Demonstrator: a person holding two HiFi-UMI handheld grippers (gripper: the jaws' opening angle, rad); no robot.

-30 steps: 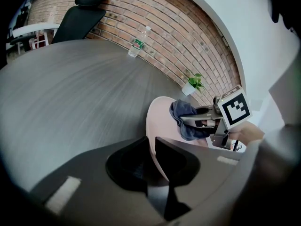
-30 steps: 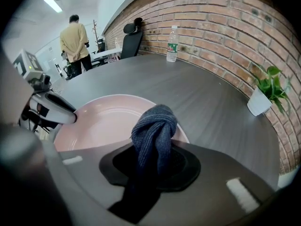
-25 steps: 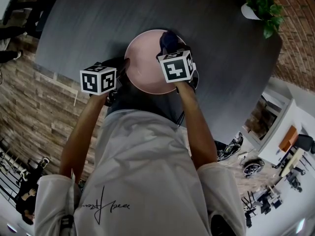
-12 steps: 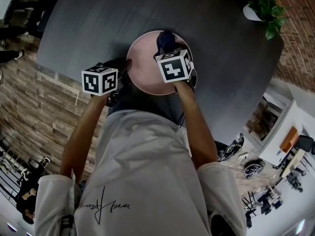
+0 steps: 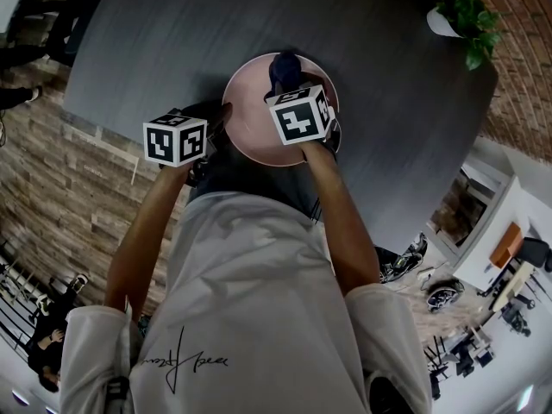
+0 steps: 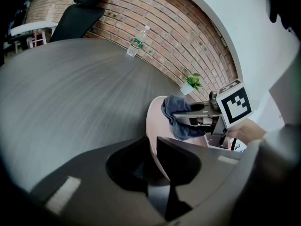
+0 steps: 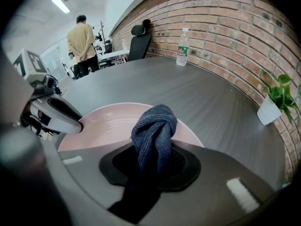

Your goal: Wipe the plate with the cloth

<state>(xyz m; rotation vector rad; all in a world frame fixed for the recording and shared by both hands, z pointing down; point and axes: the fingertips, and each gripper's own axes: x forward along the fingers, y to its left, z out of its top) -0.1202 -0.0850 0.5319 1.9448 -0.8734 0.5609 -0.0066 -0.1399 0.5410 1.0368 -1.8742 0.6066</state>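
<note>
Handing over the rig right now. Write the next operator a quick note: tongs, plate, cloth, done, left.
Left tongs: shut on the left rim of the pink plate, which sits on the grey table.
Right tongs: shut on the blue cloth, held over the plate's far side.
Done: both grasps; how much is wiped cannot be told.
Left: wipe across the plate, then let go.

Overhead, two low views (shared plate)

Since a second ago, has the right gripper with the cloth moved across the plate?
Yes. The right gripper has slid slightly left in the head view, away from the potted plant, carrying the blue cloth over the pink plate.
</note>
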